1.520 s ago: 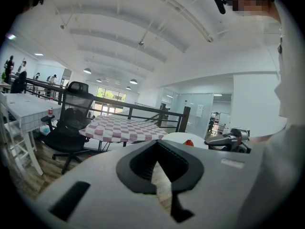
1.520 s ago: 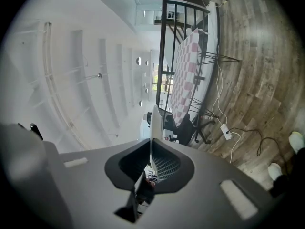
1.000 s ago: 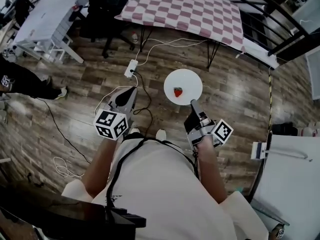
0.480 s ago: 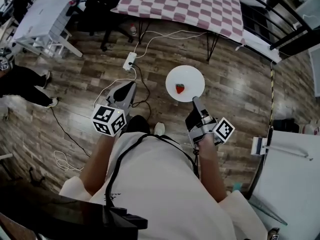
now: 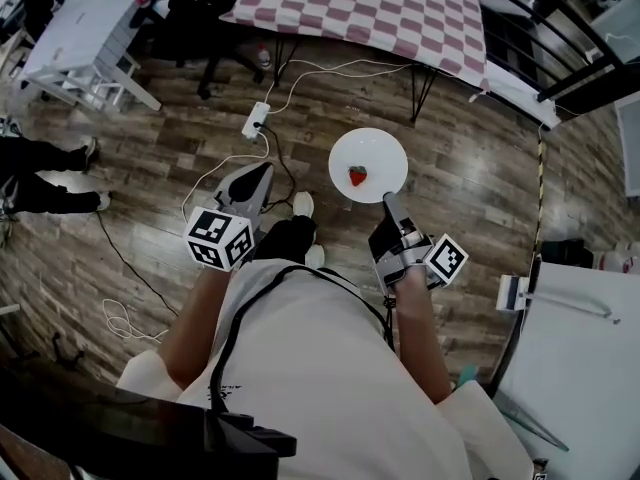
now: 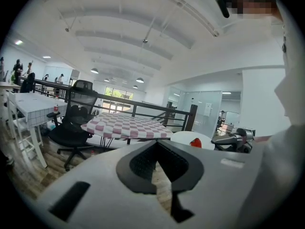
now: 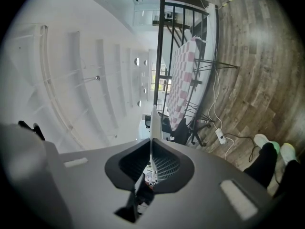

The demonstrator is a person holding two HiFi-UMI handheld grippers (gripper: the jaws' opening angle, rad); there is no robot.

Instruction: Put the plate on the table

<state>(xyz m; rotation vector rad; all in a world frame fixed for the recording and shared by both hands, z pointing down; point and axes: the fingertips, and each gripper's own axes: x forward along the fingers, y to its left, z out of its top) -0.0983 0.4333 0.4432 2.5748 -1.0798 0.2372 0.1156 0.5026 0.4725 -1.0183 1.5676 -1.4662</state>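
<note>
Pinching the near rim of the white plate (image 5: 368, 158), the right tongs (image 5: 386, 200) hold it out level beyond their tips, above the wooden floor (image 5: 480, 178). The right gripper view shows that rim edge-on, caught between the two pads. A strawberry (image 5: 357, 176) sits near the middle of the plate, just past the tongs' tips. The left tongs (image 5: 262, 171) are pressed together with nothing between them, and hang apart to the plate's left, taking no share of the load.

The pick-up looks done and the carry is under way. The desk (image 5: 370, 8) with the pink-and-white checked cloth lies well beyond the tips of both tongs, with open floor between it and the plate. Left to do, as I judge it: close that gap, lower the plate flat onto the cloth without tipping the strawberry, then let go of the rim.
</note>
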